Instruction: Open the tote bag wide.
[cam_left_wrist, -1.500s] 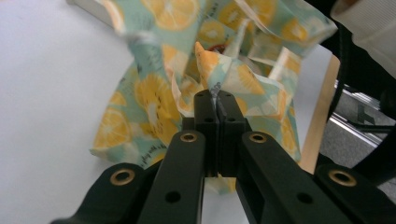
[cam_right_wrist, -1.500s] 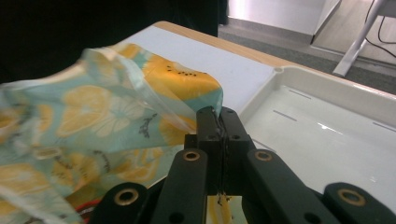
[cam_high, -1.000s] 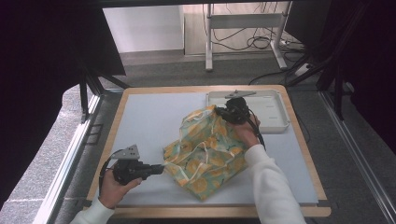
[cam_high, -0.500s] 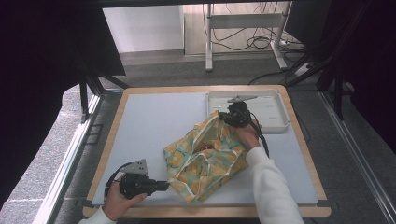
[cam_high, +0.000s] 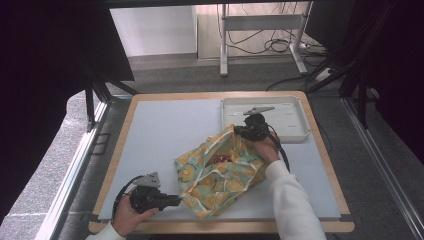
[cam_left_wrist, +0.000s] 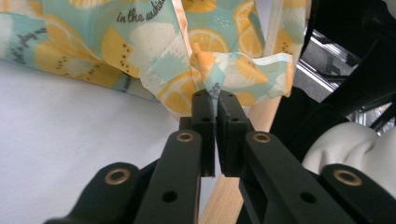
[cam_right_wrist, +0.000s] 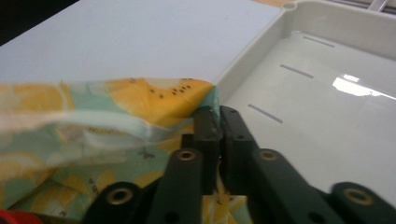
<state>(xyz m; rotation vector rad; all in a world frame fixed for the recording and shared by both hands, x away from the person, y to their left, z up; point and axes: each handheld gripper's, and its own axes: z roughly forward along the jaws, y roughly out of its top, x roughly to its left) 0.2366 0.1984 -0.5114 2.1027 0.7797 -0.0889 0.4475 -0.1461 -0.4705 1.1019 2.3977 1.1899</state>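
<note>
Yellow and green cloth with lemon pictures, sewn into a bag (cam_high: 220, 175), lies crumpled on the grey table (cam_high: 165, 135), just in front of the white tray (cam_high: 295, 131). One corner of the bag almost reaches the tray's near left side, and the opposite corner points toward the table's front edge. The right gripper (cam_high: 243, 131) is at the corner by the tray. In the right gripper view, its two black jaws pinch the cloth edge there, with only a thin slit between them, and they have just been opening a little. The left gripper (cam_high: 176, 200) is at the bag's front left corner, farthest from the tray. In the left gripper view its jaws also squeeze a small fold of the bag (cam_left_wrist: 212, 70), and they too have just been opening a tiny bit. Something red (cam_high: 220, 159) peeks out of the middle of the bag, maybe a thing inside it, but it is too small to tell.
</note>
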